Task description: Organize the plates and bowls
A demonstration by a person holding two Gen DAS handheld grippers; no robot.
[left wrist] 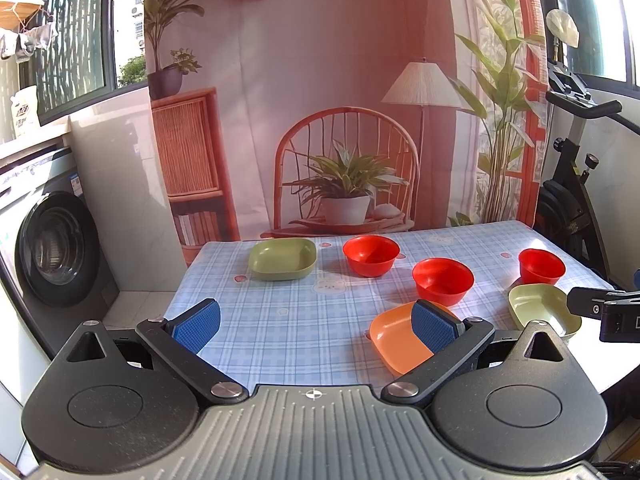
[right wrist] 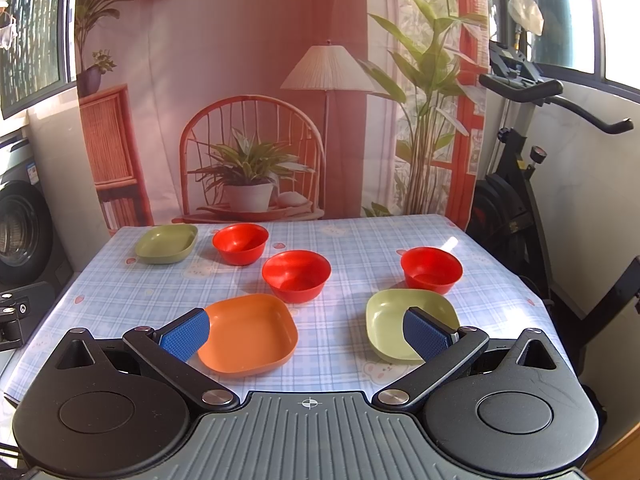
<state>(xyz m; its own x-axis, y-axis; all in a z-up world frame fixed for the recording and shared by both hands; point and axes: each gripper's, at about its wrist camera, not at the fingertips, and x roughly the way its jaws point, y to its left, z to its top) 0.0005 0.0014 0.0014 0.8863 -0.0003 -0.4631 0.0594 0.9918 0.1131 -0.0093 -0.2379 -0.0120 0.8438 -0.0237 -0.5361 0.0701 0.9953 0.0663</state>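
On the blue checked tablecloth (right wrist: 340,240) stand three red bowls: a far one (right wrist: 240,243), a middle one (right wrist: 297,275) and a right one (right wrist: 431,269). An orange plate (right wrist: 248,332) lies near the front. A light green plate (right wrist: 400,316) lies at the front right, and a darker green plate (right wrist: 167,244) at the far left. My right gripper (right wrist: 306,334) is open and empty above the table's front, between the orange and light green plates. My left gripper (left wrist: 316,322) is open and empty over the table's front left, its right finger in front of the orange plate (left wrist: 394,340).
A washing machine (left wrist: 52,248) stands left of the table. An exercise bike (right wrist: 516,184) stands at the right. A printed backdrop (right wrist: 280,80) hangs behind the table. The right gripper's body (left wrist: 604,308) shows at the right edge of the left wrist view.
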